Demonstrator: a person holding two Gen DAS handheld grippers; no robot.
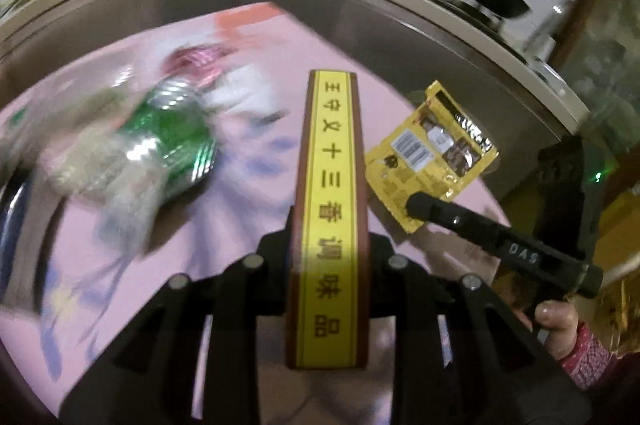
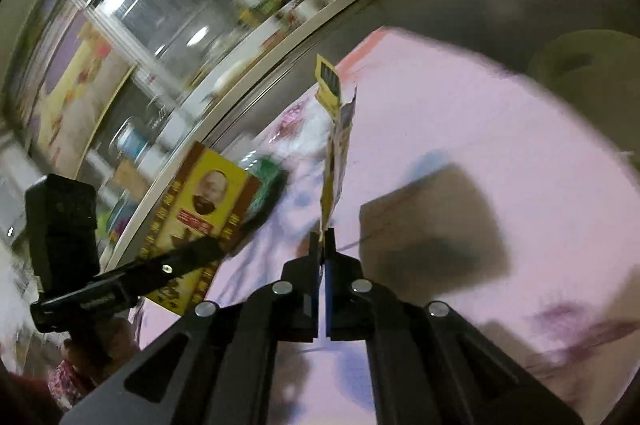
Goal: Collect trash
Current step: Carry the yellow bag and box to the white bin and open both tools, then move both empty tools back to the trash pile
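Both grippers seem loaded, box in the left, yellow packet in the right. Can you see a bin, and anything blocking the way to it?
No bin shows in either view. The left gripper holds the box, the right gripper pinches the yellow packet; so obstructions cannot be judged.

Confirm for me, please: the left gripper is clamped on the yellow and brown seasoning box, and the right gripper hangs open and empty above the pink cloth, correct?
Not quite. The left gripper does clamp the seasoning box, but the right gripper is not open and empty: it is shut on a torn yellow wrapper above the pink cloth, as the right wrist view shows.
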